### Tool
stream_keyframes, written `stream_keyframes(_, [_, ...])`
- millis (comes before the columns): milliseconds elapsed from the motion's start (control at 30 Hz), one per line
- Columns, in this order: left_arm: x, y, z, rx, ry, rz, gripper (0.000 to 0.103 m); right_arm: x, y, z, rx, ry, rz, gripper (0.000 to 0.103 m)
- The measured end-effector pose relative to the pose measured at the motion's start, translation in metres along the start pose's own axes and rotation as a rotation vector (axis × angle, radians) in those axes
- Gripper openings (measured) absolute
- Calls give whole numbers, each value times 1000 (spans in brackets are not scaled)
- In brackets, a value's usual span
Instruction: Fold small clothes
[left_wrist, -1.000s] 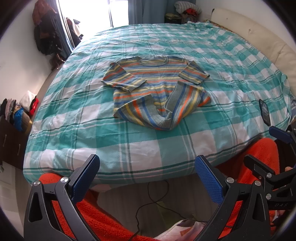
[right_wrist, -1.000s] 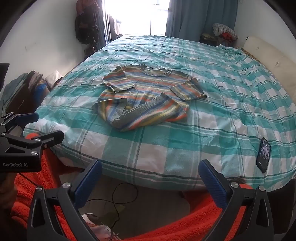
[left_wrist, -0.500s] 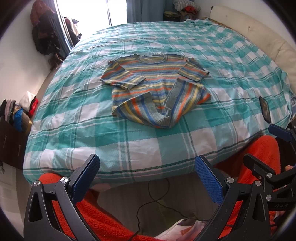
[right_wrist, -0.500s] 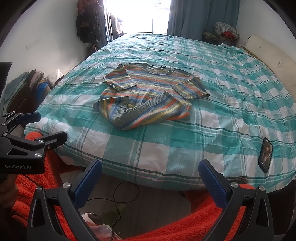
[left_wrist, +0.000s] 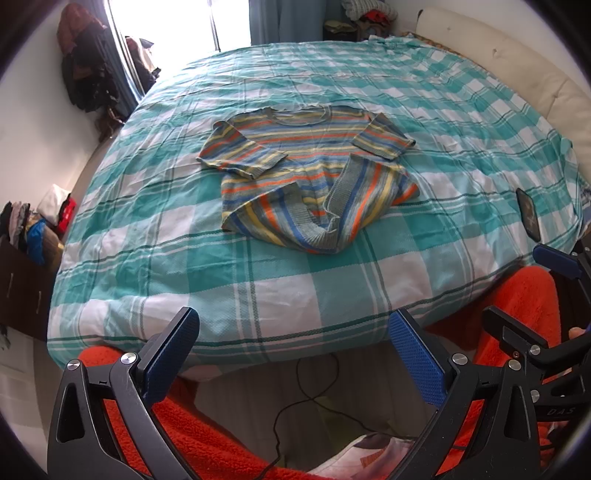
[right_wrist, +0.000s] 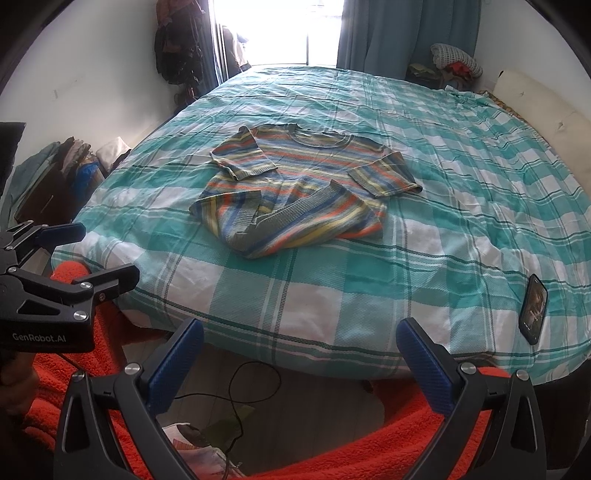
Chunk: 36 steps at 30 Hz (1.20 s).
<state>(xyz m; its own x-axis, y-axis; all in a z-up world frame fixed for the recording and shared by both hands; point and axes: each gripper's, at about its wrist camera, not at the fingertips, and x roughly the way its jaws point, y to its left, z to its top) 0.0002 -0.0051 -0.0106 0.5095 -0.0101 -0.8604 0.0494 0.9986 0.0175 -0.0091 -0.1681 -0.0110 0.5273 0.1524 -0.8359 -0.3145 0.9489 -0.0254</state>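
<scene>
Both tongs, left (left_wrist: 293, 347) and right (right_wrist: 301, 354), gape wide, empty. The striped sweater (left_wrist: 310, 177) on the bed (left_wrist: 461, 122) looks soft, light, floppy; pinch its rumpled near hem.

bare bedspread (right_wrist: 332, 306) before sweater (right_wrist: 295, 192), phone (right_wrist: 533, 308) at right edge

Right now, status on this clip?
Left gripper and right gripper open, empty. Striped sweater half-folded on bed. Phone clear of it.
</scene>
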Motion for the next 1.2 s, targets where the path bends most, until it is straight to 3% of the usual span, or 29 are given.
stream_keyframes(700, [3, 1, -2, 25, -2, 36, 103, 3, -1, -3, 1, 12, 11, 103])
stream_keyframes(867, [5, 3, 1, 66, -4, 102, 103, 5, -2, -3, 2, 17, 16, 103])
stream_keyframes(1067, [4, 2, 2, 58, -26, 93, 103, 7, -2, -3, 9, 23, 25, 103])
stream_keyframes(1200, [11, 7, 3, 17, 1, 59, 102, 10, 0, -2, 1, 34, 37, 103])
